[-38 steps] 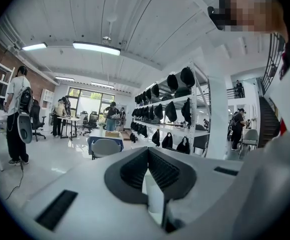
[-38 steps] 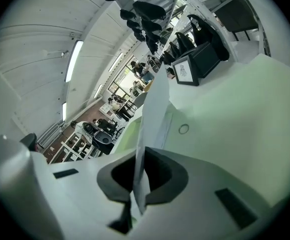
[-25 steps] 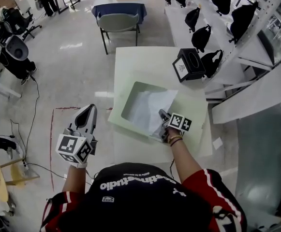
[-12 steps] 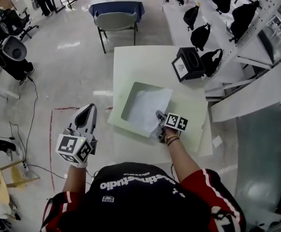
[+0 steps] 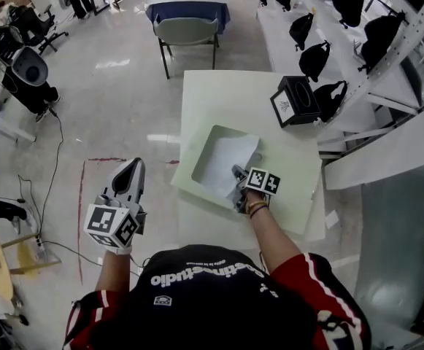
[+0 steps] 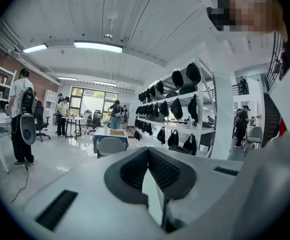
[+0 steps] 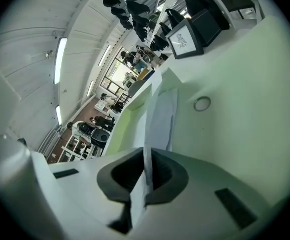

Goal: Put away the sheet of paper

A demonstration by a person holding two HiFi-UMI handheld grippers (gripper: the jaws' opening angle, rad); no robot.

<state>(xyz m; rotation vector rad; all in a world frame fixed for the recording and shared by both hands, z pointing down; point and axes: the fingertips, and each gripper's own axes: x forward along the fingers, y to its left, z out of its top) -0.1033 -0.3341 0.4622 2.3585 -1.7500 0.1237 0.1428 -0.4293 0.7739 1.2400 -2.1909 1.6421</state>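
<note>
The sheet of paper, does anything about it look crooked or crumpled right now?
Yes. The sheet of paper lies crooked in the pale green folder, with its far right corner poking over the edge of the opening. It also buckles upward where the right gripper has its jaws shut on its near edge.

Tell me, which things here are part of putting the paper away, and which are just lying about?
In the job: sheet of paper; right tool, shut on it; pale green folder beneath it.
Lying about: black box; grey chair; black bags on the shelves; left tool, empty, off the table.
</note>
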